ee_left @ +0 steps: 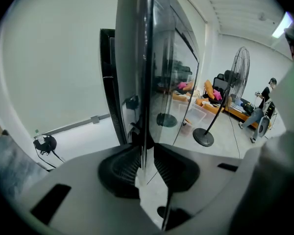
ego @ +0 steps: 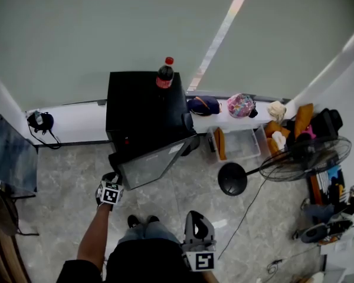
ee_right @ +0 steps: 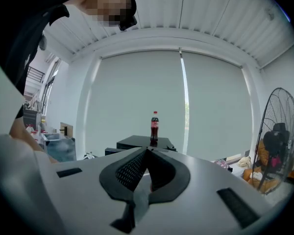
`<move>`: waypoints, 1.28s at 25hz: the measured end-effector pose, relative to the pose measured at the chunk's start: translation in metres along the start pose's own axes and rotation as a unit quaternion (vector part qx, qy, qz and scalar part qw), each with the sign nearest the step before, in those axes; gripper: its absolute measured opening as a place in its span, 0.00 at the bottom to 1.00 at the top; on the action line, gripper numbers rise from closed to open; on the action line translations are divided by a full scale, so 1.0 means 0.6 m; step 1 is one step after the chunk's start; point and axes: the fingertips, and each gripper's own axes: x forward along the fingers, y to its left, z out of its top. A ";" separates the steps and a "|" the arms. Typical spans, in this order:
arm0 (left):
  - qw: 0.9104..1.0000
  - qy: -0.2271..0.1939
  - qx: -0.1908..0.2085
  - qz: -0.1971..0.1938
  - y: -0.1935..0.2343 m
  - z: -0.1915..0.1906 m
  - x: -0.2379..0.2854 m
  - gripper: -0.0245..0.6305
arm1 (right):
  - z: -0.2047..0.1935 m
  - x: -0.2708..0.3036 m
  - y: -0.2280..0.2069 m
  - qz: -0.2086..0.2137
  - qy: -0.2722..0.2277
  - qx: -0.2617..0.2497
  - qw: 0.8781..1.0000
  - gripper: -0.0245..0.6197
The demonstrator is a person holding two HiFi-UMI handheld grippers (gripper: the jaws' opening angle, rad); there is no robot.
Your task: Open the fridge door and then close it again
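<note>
The left gripper (ee_left: 146, 161) clamps the free edge of the half-open glass door (ego: 150, 163) of the fridge (ego: 140, 108). The right gripper (ee_right: 146, 154) is closed and empty.

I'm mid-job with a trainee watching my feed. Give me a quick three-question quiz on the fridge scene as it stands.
1. True or false: the fridge door is fully shut.
2. What is the left tool clamped on? A) nothing B) the door's edge C) a cup
3. Fill in: the cola bottle stands on top of the ____.

Key: 1 false, it stands ajar; 2 B; 3 fridge.
</note>
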 end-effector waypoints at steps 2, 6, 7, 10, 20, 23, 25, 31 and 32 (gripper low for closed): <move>1.000 -0.002 -0.005 0.002 -0.005 0.002 -0.002 0.17 | 0.004 0.005 0.006 0.009 -0.002 -0.002 1.000 0.05; 1.000 -0.003 -0.014 0.010 -0.014 -0.008 -0.011 0.17 | 0.017 0.011 0.013 0.027 -0.019 -0.006 0.999 0.05; 1.000 -0.002 -0.017 0.013 -0.016 -0.010 -0.012 0.17 | 0.018 0.013 0.012 0.032 -0.020 -0.005 0.999 0.05; 0.999 0.000 -0.028 0.022 -0.025 -0.014 -0.015 0.17 | 0.023 0.023 0.003 0.050 -0.027 -0.007 0.998 0.05; 0.995 0.000 -0.073 0.073 -0.052 -0.032 -0.027 0.18 | 0.039 0.047 -0.067 0.140 -0.040 -0.018 0.989 0.05; 0.991 0.009 -0.088 0.099 -0.059 -0.044 -0.034 0.18 | 0.034 0.046 -0.082 0.167 -0.042 -0.014 0.985 0.05; 0.989 0.018 -0.098 0.113 -0.067 -0.053 -0.039 0.18 | 0.031 0.045 -0.093 0.186 -0.043 -0.014 0.981 0.05; 0.984 0.007 -0.108 0.140 -0.101 -0.051 -0.054 0.18 | 0.024 0.044 -0.121 0.251 -0.049 -0.025 0.966 0.05; 0.983 0.007 -0.115 0.144 -0.108 -0.055 -0.056 0.18 | 0.025 0.043 -0.124 0.262 -0.051 -0.024 0.964 0.05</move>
